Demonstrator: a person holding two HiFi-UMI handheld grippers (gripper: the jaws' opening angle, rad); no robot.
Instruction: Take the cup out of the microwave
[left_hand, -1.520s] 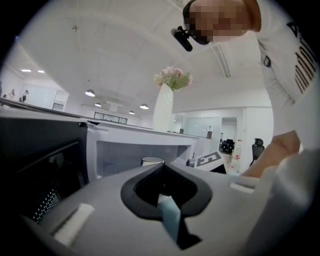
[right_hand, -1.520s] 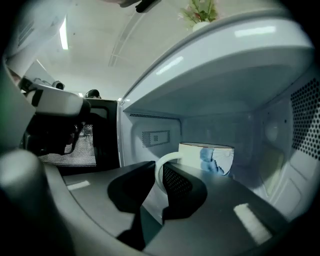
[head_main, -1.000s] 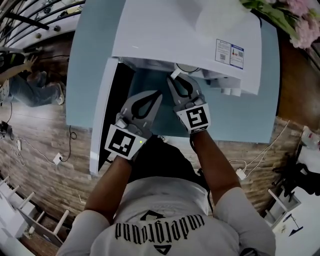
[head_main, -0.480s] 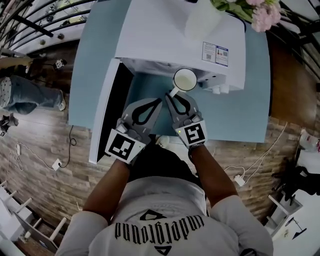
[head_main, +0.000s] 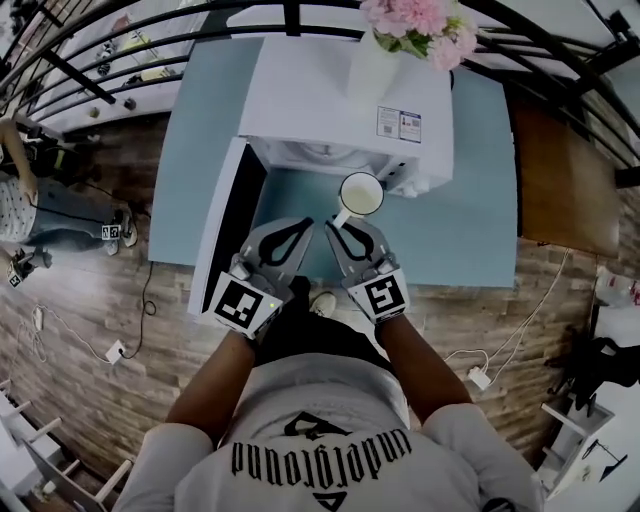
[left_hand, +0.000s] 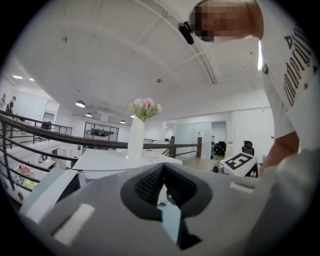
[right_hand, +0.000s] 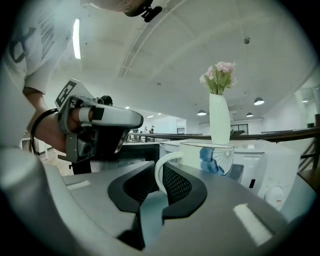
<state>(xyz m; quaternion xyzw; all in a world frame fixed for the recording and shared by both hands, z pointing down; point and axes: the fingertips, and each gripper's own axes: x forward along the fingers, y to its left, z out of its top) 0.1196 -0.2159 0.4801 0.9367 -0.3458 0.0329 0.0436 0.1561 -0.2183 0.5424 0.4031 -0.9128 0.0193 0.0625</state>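
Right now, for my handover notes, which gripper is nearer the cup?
Right. The right gripper holds the cup by its handle. The left gripper, shut and empty, sits beside the right one, apart from the cup.

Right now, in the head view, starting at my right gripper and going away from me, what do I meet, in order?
right gripper, shut on the cup's handle → cup → microwave → vase of flowers on top of the microwave

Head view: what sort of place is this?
Probably an open office or lab floor, not a home kitchen: the microwave sits on a blue table beside a black railing, with glass-walled rooms behind.
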